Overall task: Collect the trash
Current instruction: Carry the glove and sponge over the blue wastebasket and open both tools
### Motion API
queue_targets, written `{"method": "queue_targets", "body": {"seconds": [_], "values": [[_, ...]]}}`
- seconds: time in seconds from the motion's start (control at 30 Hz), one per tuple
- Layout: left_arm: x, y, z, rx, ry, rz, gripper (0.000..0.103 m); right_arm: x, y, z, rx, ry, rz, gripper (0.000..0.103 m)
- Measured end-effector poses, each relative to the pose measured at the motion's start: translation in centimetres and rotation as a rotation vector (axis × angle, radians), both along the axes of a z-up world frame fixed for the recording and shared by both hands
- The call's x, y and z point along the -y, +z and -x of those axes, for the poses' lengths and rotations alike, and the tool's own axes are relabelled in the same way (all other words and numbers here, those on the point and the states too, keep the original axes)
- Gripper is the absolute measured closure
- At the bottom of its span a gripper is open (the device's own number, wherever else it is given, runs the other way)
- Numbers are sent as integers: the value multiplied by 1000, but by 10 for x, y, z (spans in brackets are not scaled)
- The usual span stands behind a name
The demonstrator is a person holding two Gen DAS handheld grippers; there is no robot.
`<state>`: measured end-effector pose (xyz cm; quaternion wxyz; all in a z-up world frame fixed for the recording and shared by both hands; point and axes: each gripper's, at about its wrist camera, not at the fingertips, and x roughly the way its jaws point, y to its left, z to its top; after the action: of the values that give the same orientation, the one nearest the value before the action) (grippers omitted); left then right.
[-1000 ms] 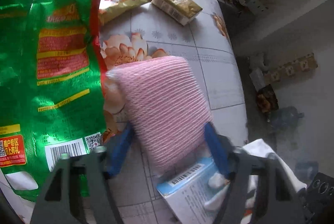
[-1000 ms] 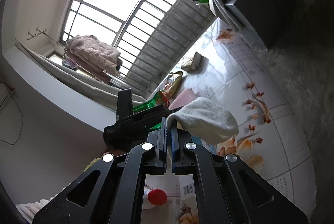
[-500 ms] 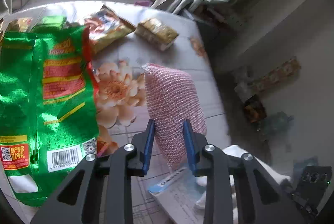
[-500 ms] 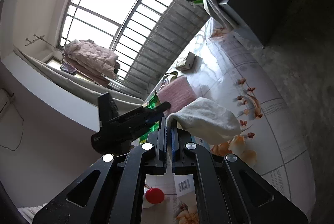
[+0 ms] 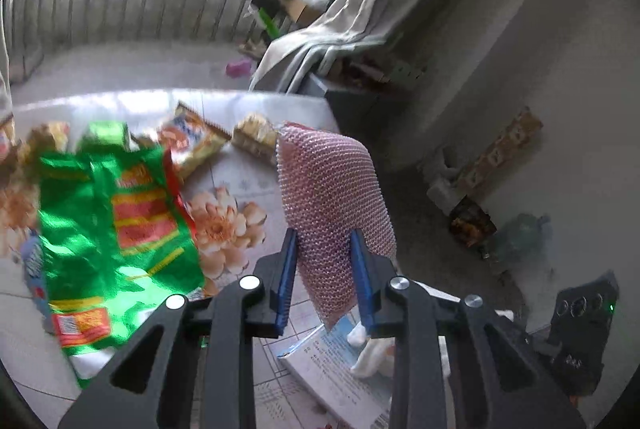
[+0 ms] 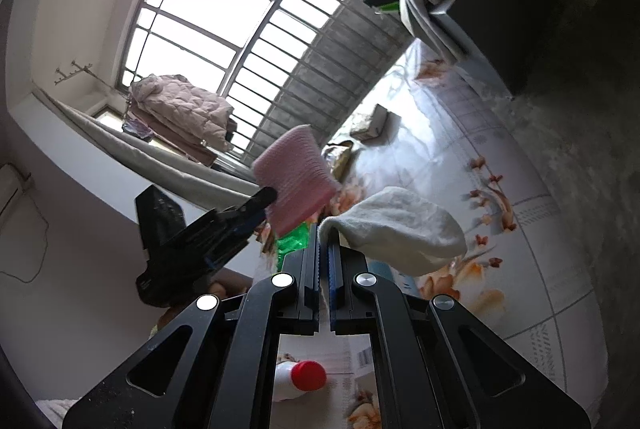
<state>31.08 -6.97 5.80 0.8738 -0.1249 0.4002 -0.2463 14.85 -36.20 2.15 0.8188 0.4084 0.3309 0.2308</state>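
My left gripper is shut on a pink mesh sponge and holds it up above the floral table. The same sponge and the left gripper show in the right wrist view, left of centre. My right gripper is shut on a white cloth, which hangs to the right of its fingertips. A large green snack bag lies flat on the table to the left. Smaller wrappers and a small gold box lie further back.
A blue-and-white paper pack lies under the left gripper. A white bottle with a red cap lies below the right gripper. The table edge drops to a grey floor on the right. A draped cloth covers furniture behind.
My left gripper closed on the pink sponge and lifted it off the table, tilting it upright. The right gripper kept hold of the white cloth and moved little.
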Motion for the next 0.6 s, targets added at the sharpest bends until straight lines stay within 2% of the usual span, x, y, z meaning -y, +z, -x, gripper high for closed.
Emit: {"method": "queue_targets", "body": {"seconds": [0.27, 0.47, 0.6], "values": [[-15, 45, 38, 155, -25, -14, 78, 5, 23, 12, 69, -15, -11, 101], [-1, 57, 63, 196, -79, -1, 78, 23, 34, 31, 101, -67, -14, 101], [23, 56, 80, 204, -121, 40, 78, 42, 35, 52, 112, -122, -12, 101]]}}
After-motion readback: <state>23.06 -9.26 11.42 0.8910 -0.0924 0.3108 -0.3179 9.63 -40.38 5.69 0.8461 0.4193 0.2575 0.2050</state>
